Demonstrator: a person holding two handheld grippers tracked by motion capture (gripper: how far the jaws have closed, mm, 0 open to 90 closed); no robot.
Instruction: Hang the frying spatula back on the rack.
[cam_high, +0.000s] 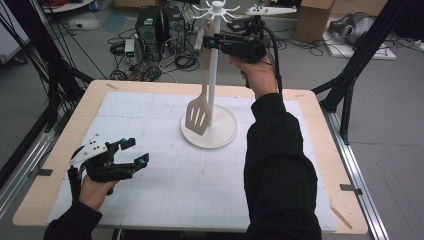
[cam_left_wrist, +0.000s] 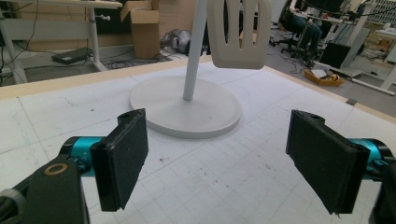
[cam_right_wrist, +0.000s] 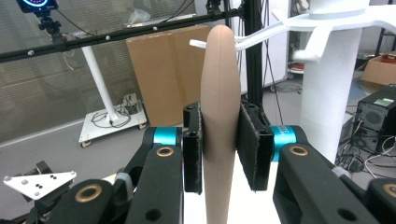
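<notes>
- Right gripper (cam_high: 212, 42): raised high above the far side of the table, held level beside the top of the rack; its two black padded jaws are clamped on the wooden handle of the spatula, one pad on each side, as the right gripper view (cam_right_wrist: 219, 149) shows.
- Cream slotted spatula with a light-brown wooden handle (cam_high: 200, 107): hangs upright, blade down, just beside the pole; the blade is above the round base and, in the left gripper view (cam_left_wrist: 239, 32), clear of it. The rounded handle tip stands near one white hook arm; whether it touches the hook cannot be told.
- White utensil rack with a tall pole, a round flat base and a ring of hook arms on top (cam_high: 213, 70): stands on the far middle of the mat.
- Left gripper (cam_high: 134, 152): rests low at the near left corner of the mat, well apart from the rack; its jaws stand wide apart with nothing between them (cam_left_wrist: 217, 154).
- White gridded mat (cam_high: 175, 185): covers most of the light wooden table (cam_high: 320, 125).
</notes>
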